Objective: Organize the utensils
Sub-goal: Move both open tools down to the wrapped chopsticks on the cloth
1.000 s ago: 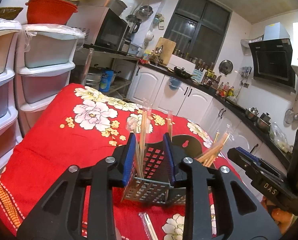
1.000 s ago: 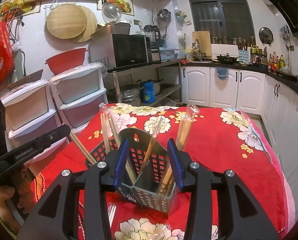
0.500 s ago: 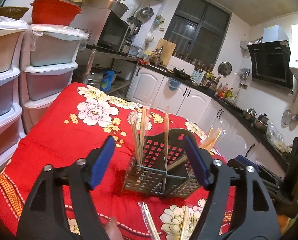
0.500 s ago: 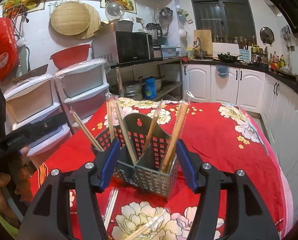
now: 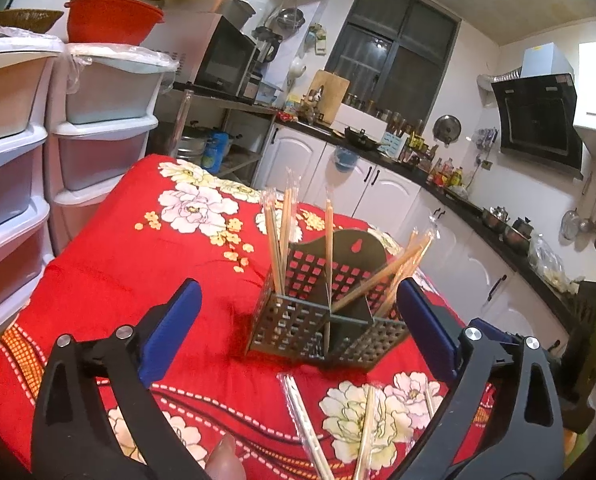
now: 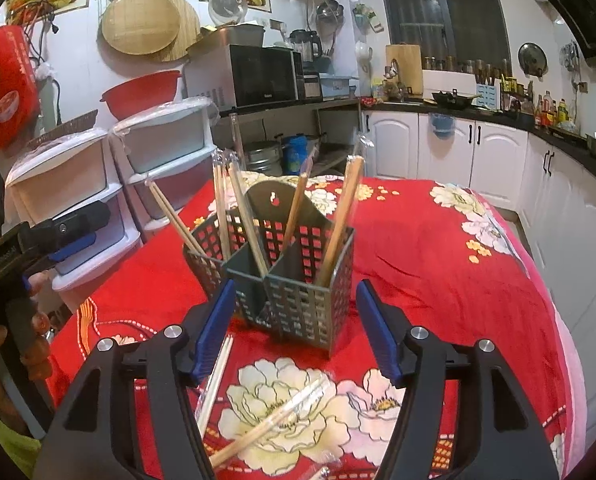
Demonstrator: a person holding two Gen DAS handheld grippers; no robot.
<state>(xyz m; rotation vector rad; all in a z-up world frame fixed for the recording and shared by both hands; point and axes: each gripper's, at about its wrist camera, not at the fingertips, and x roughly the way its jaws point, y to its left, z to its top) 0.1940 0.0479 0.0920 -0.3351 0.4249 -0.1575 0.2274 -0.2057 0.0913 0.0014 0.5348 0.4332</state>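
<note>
A grey perforated utensil caddy [image 5: 326,320] stands upright near the middle of the table [image 5: 130,264], which is covered by a red cloth with large white flowers. Several pairs of wrapped wooden chopsticks [image 6: 340,220] stand or lean in its compartments, some tilting outward over the rim. More wrapped chopsticks [image 6: 258,428] lie flat on the cloth just in front of the caddy, nearer the cameras.

The left gripper [image 5: 298,328] has its blue-padded jaws opening, spread well wider than the caddy, which sits beyond the fingertips; the pads touch nothing. The right gripper [image 6: 294,320] also has its jaws opening, with the caddy's front corner seen between the fingers but not pressed by either pad. In the right wrist view, the left gripper appears at the left edge, held by a person's hand [image 6: 26,344].

Stacked plastic drawers [image 5: 98,128] stand beside the table.
</note>
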